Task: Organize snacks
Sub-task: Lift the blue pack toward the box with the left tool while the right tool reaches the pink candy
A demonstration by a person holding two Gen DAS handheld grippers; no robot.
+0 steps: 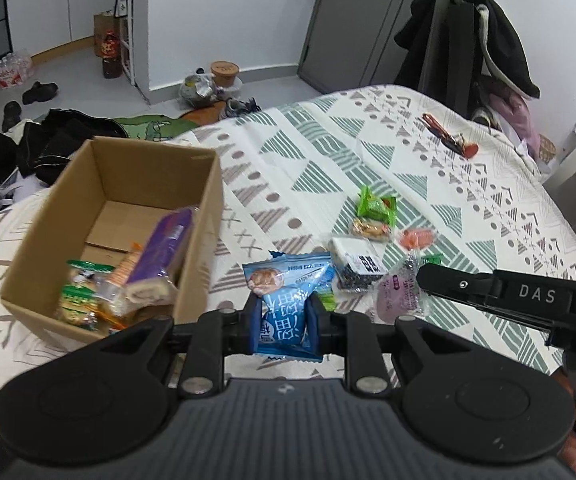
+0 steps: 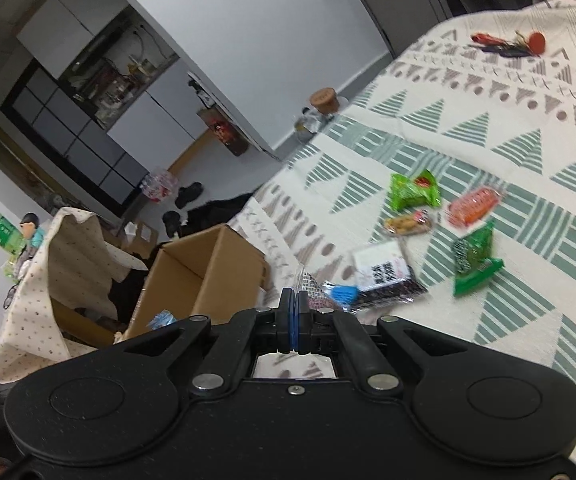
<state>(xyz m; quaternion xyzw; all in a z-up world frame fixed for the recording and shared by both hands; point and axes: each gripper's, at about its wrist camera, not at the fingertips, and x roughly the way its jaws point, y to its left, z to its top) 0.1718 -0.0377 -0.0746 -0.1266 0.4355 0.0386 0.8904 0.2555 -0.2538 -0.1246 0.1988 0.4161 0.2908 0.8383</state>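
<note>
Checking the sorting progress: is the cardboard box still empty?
No, the cardboard box already holds a purple packet and green-labelled snacks.

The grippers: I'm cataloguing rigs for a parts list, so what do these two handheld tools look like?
Both are matte black plastic with two round side discs, silver rivets and blue finger pads. The left gripper has a ribbed grey top. The right gripper carries white "DAS" lettering on its side, seen from the left wrist view.

Even, soft indoor light, no hard shadows. Strong fisheye bend at edges, dark vignette in corners. Right wrist view tilted, snacks motion-smeared. Left wrist view sharper; cardboard box (image 1: 127, 216) slightly soft.
</note>
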